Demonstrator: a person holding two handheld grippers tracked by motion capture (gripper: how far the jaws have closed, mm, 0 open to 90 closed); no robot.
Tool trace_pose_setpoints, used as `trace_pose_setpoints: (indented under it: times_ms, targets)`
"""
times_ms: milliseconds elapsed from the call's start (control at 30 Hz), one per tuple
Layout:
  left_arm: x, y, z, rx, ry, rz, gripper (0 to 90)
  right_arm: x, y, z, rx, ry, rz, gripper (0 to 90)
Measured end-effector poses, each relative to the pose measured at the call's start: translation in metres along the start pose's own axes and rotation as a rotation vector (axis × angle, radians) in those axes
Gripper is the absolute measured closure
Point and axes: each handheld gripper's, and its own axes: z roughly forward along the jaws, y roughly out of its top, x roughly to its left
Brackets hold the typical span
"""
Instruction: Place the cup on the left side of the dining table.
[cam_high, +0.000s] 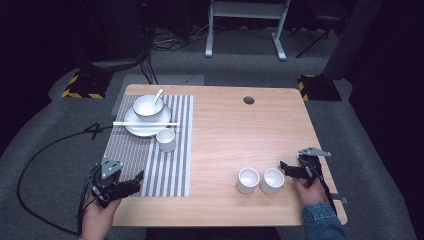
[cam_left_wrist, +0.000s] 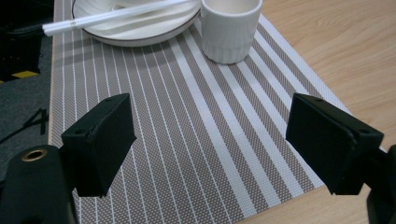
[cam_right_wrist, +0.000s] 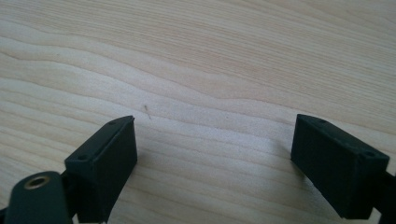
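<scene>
A striped placemat (cam_high: 170, 165) (cam_left_wrist: 196, 140) covers the table's left side. On it sit a white plate (cam_high: 134, 127) (cam_left_wrist: 140, 35) holding a bowl (cam_high: 146, 106) with a spoon (cam_high: 158, 95), white chopsticks (cam_high: 145, 123) (cam_left_wrist: 107, 16) laid across the plate, and a white cup (cam_high: 166, 139) (cam_left_wrist: 229, 28). Two more white cups (cam_high: 248, 180) (cam_high: 272, 180) stand side by side near the front right. My left gripper (cam_high: 134, 184) (cam_left_wrist: 210, 144) is open over the mat's front edge. My right gripper (cam_high: 286, 167) (cam_right_wrist: 215, 163) is open above bare wood, just right of the two cups.
The wooden table (cam_high: 225, 130) has a dark round grommet (cam_high: 248, 100) near its back edge. Cables (cam_high: 45, 150) trail on the grey floor at the left. A white desk frame (cam_high: 245, 25) stands behind the table.
</scene>
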Motion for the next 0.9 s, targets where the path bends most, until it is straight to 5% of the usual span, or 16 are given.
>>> trace_pose_setpoints:
  times_ms: [200, 467, 700, 767, 900]
  targets:
    - [0.001, -0.017, 0.004, 0.023, 0.044, 0.047, 16.7, 0.000, 0.000, 0.000, 0.000, 0.000, 0.000, 14.4]
    - [0.003, -0.042, 0.015, 0.130, 0.047, 0.077, 16.9, 0.000, 0.000, 0.000, 0.000, 0.000, 0.000, 14.4]
    - [0.002, -0.054, 0.024, 0.162, 0.013, 0.071, 17.0, 0.000, 0.000, 0.000, 0.000, 0.000, 0.000, 14.4]
    - [0.001, -0.060, 0.030, 0.212, 0.006, 0.094, 17.0, 0.000, 0.000, 0.000, 0.000, 0.000, 0.000, 14.4]
    - [0.000, -0.066, 0.031, 0.176, -0.017, 0.108, 15.7, 0.000, 0.000, 0.000, 0.000, 0.000, 0.000, 14.4]
